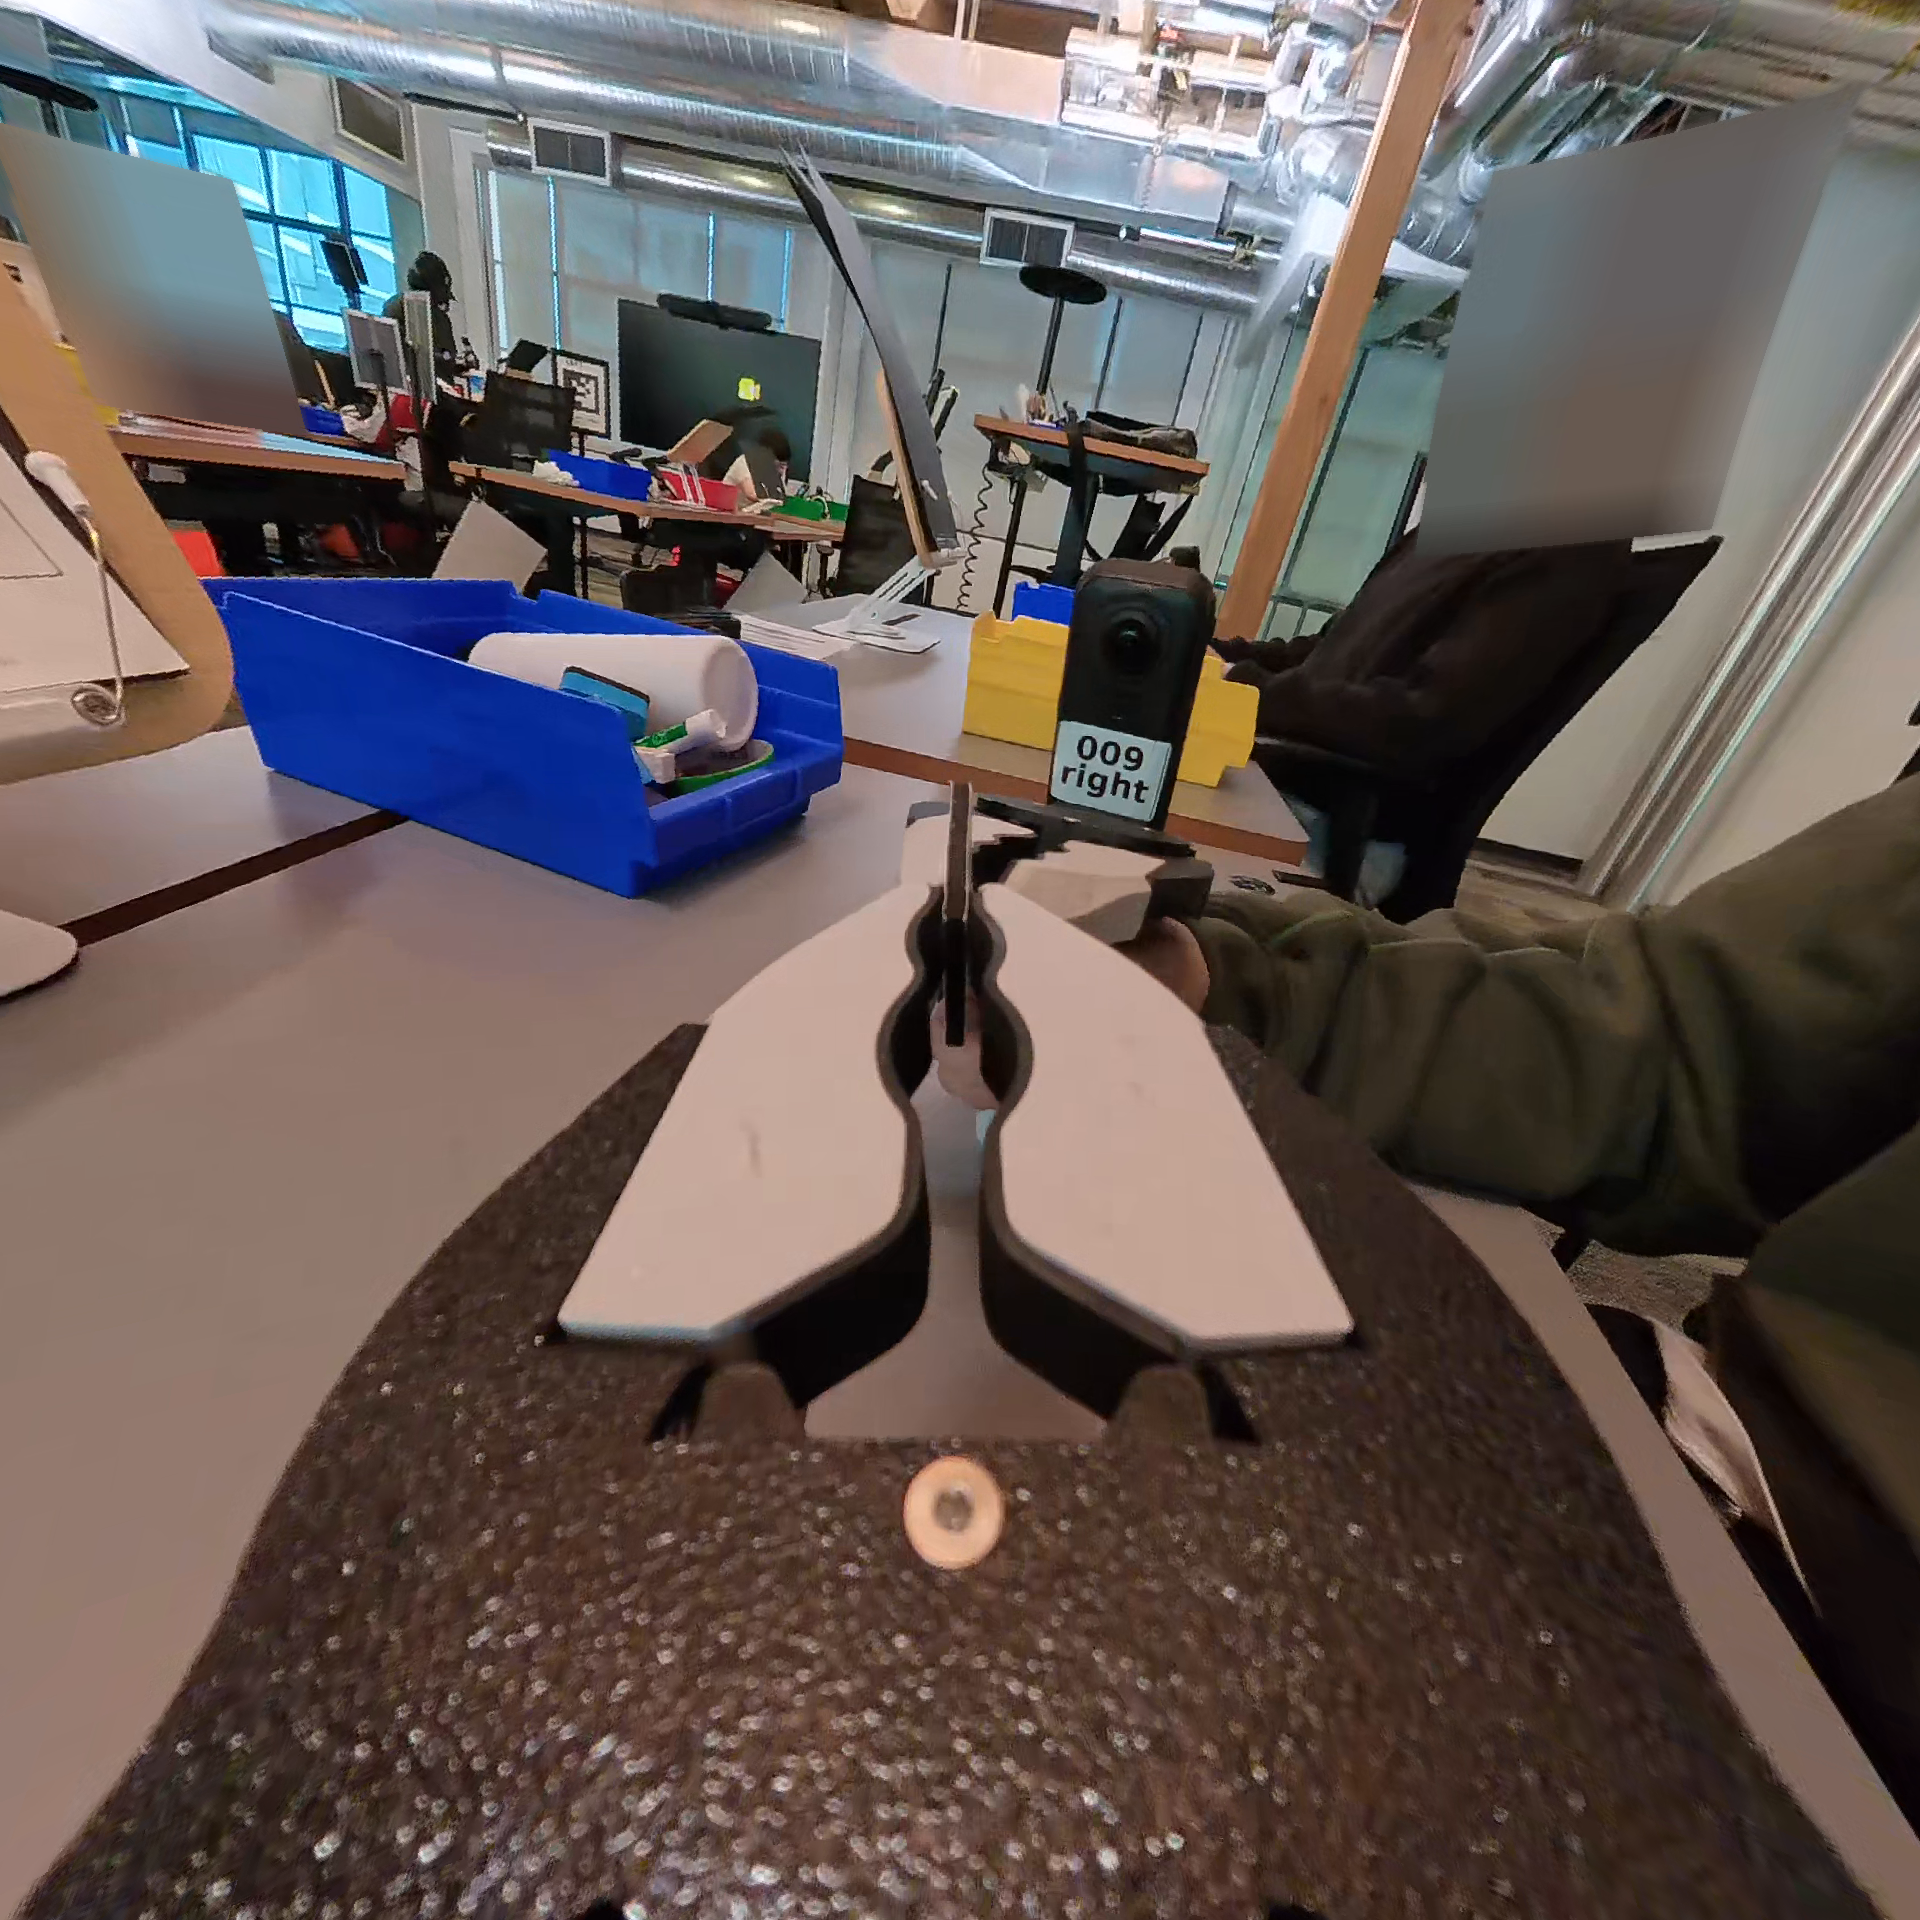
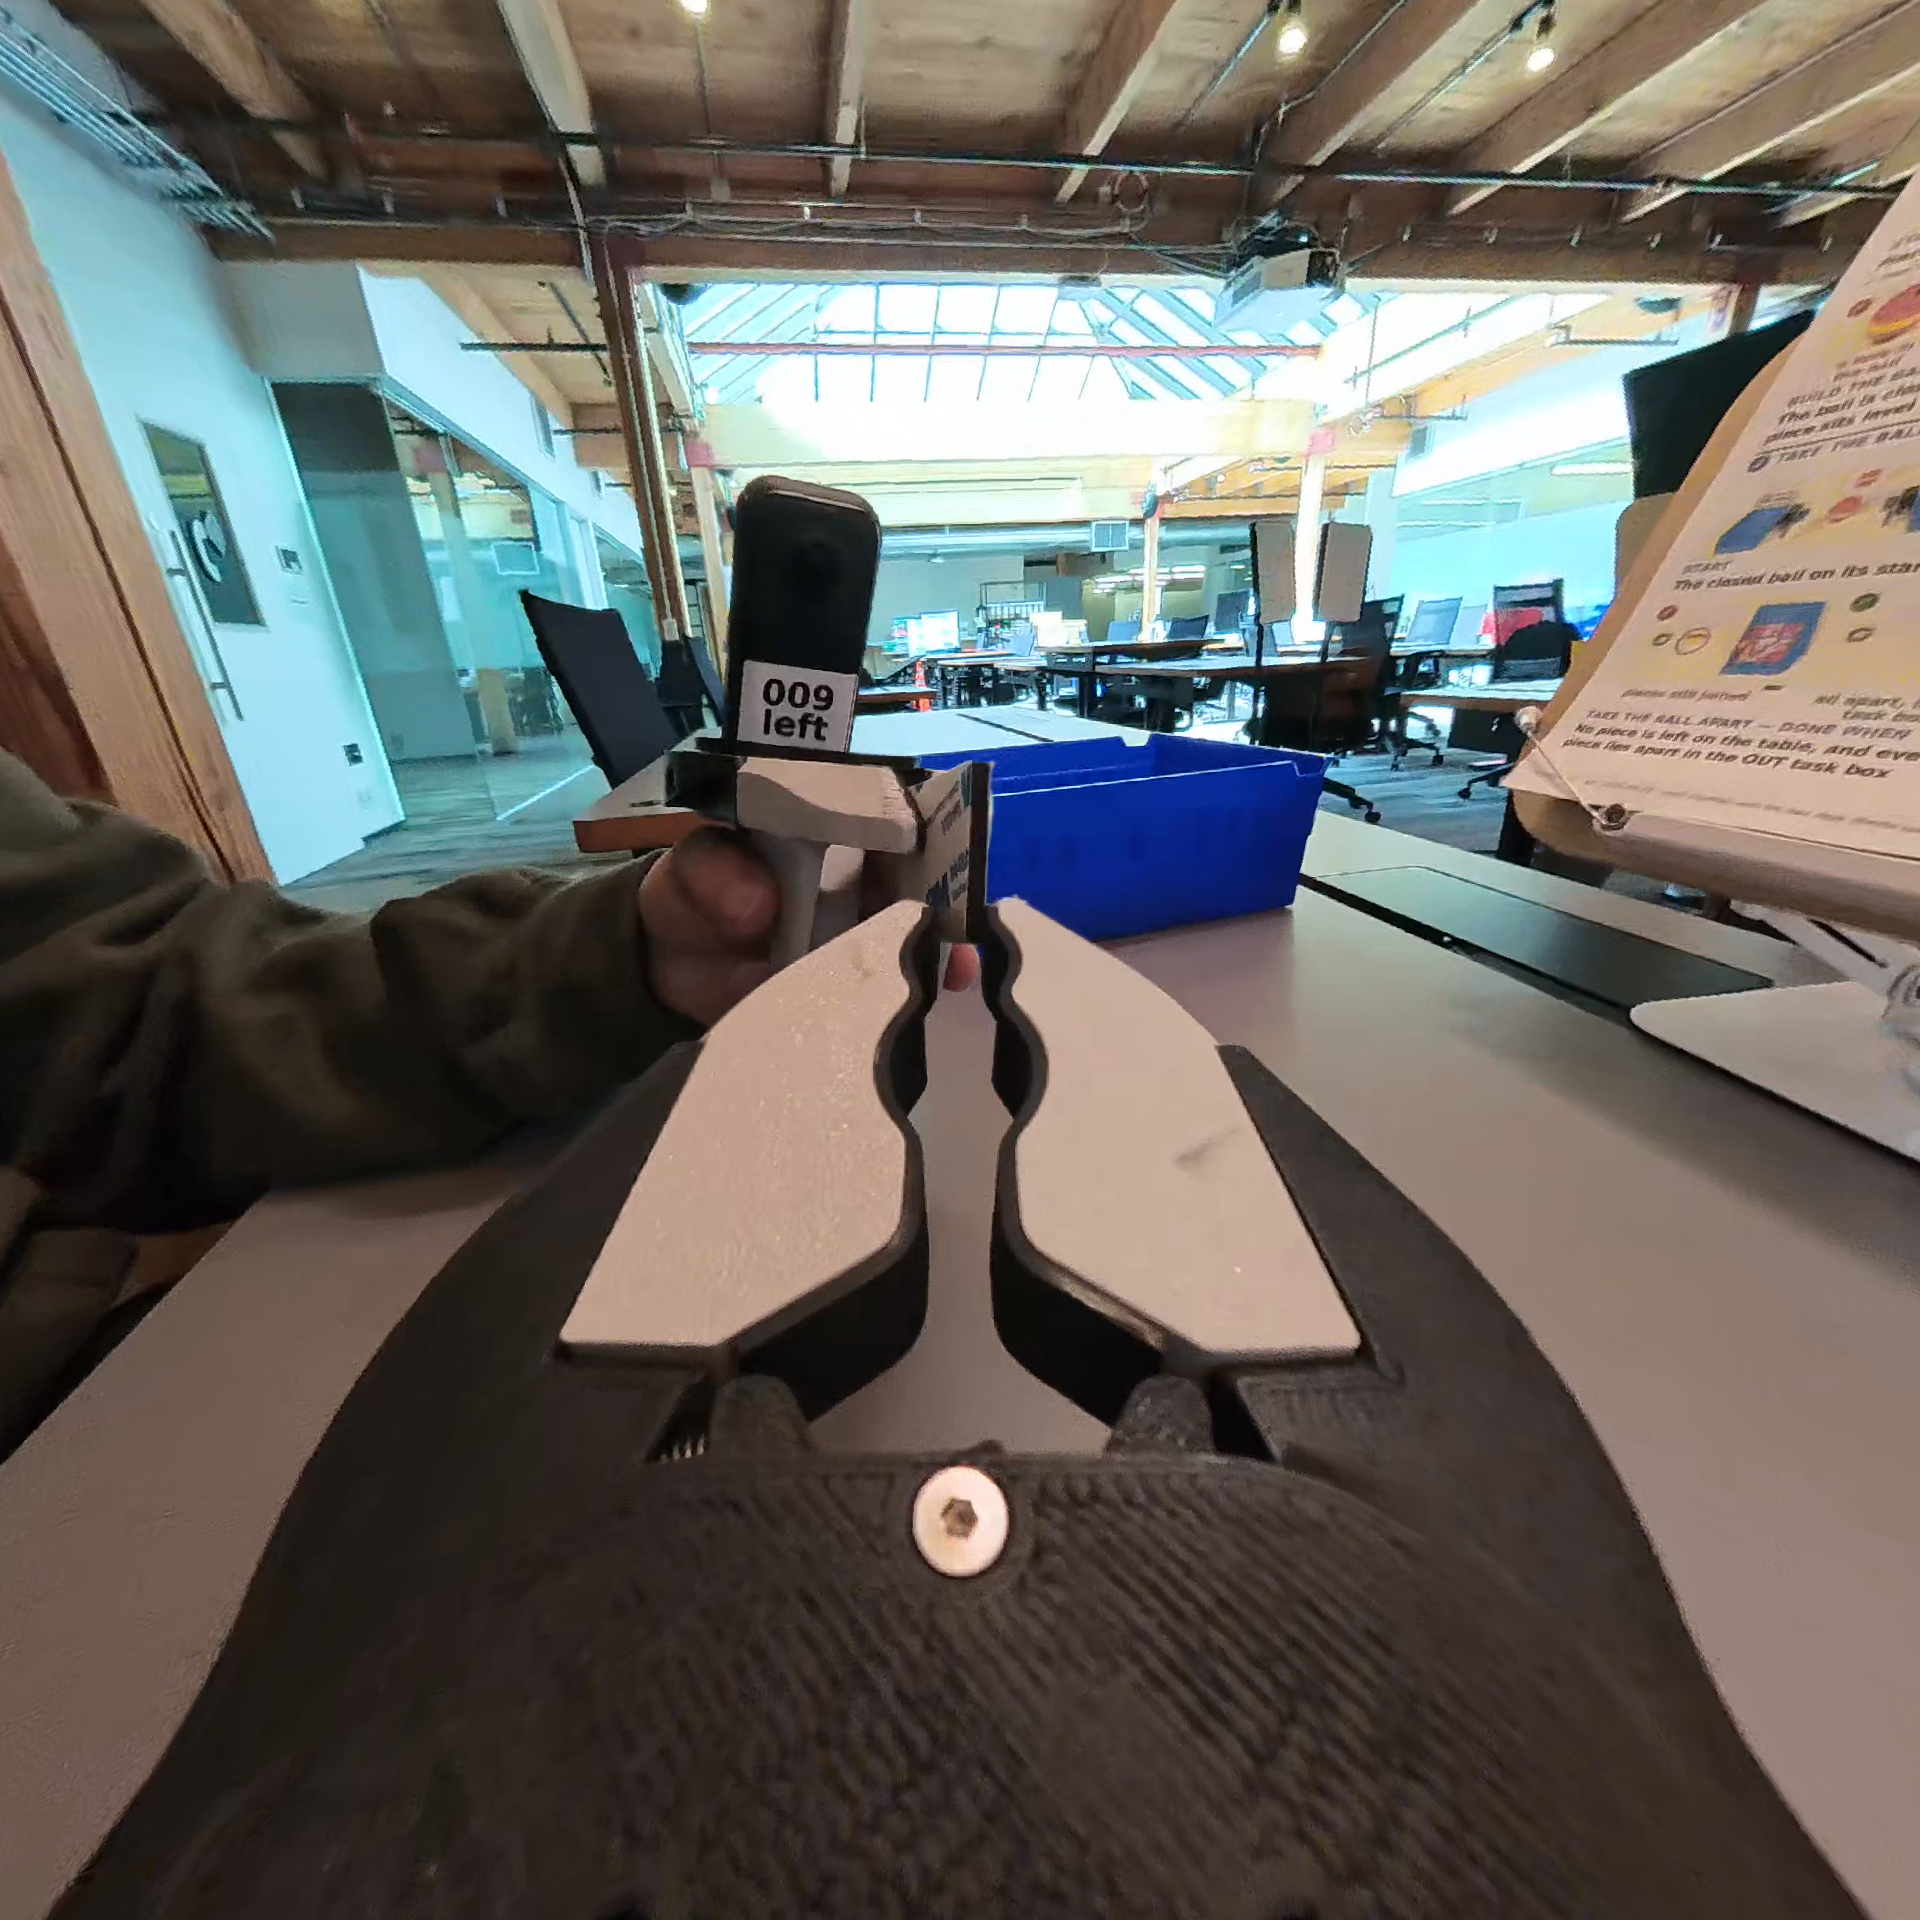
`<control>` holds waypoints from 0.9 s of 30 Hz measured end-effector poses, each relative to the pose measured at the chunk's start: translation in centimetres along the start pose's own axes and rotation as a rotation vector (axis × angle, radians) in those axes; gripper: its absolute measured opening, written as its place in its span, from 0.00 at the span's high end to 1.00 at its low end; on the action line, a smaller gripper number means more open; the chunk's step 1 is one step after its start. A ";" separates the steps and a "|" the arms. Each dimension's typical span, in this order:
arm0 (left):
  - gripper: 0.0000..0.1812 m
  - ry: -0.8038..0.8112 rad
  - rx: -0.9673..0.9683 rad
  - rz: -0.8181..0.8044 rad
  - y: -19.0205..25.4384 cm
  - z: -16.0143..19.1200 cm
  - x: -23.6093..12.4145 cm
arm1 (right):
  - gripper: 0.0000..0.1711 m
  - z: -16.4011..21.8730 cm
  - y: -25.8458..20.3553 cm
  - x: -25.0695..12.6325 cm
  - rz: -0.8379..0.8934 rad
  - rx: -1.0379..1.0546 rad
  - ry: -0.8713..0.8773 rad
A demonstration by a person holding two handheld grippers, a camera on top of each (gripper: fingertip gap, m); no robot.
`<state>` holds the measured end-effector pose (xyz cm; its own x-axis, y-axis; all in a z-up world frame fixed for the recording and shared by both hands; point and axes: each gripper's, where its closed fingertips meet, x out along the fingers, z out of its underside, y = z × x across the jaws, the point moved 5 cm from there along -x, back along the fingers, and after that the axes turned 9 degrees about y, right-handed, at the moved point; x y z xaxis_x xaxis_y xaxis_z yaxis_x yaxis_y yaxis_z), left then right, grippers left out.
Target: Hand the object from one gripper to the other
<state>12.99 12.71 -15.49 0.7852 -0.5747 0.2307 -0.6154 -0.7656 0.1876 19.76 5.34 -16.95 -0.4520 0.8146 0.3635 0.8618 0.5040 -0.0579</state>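
Note:
A thin flat strip (image 1: 956,894) with a dark edge shows edge-on in the left wrist view. My left gripper (image 1: 956,920) is shut on it and holds it upright above the grey table (image 1: 364,1039). In the right wrist view the strip (image 2: 951,862) shows a white and blue printed face. It stands at a slant between the tips of my right gripper (image 2: 961,920), whose jaws are a little apart on either side of it. The two grippers face each other: the right gripper (image 1: 1039,868) and the left gripper (image 2: 821,821) each show in the other's view.
A blue bin (image 1: 520,727) with a white roll and small items stands at the back left, and a yellow bin (image 1: 1013,675) is behind the right gripper. The blue bin (image 2: 1143,842) also shows in the right wrist view. An instruction sheet on a stand (image 2: 1766,644) is at the right. A green sleeve (image 1: 1507,1039) reaches in. Less than 4 cm separates the two grippers' tips.

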 end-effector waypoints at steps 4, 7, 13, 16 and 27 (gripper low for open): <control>0.97 -0.051 0.054 -0.030 -0.5 0.5 -0.3 | 0.98 0.2 0.2 -0.1 -0.017 0.062 -0.076; 0.81 -0.139 0.354 -0.148 -1.3 0.7 -0.8 | 0.98 0.8 1.2 -0.3 0.075 0.148 -0.133; 0.69 -0.392 0.945 -0.267 -1.9 2.5 -0.7 | 0.98 1.8 2.3 -0.6 0.136 0.462 -0.121; 0.69 -0.462 0.997 -0.297 -2.2 3.4 -0.4 | 0.98 2.1 2.0 -0.5 0.132 0.448 -0.154; 0.82 -0.511 0.839 -0.187 -1.8 3.8 -0.9 | 0.72 2.0 1.1 -0.2 0.057 0.143 -0.211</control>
<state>13.64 13.55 -19.68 0.9211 -0.3288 -0.2086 -0.3859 -0.6994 -0.6016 20.37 6.31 -18.93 -0.4548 0.8770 0.1549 0.8525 0.4790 -0.2093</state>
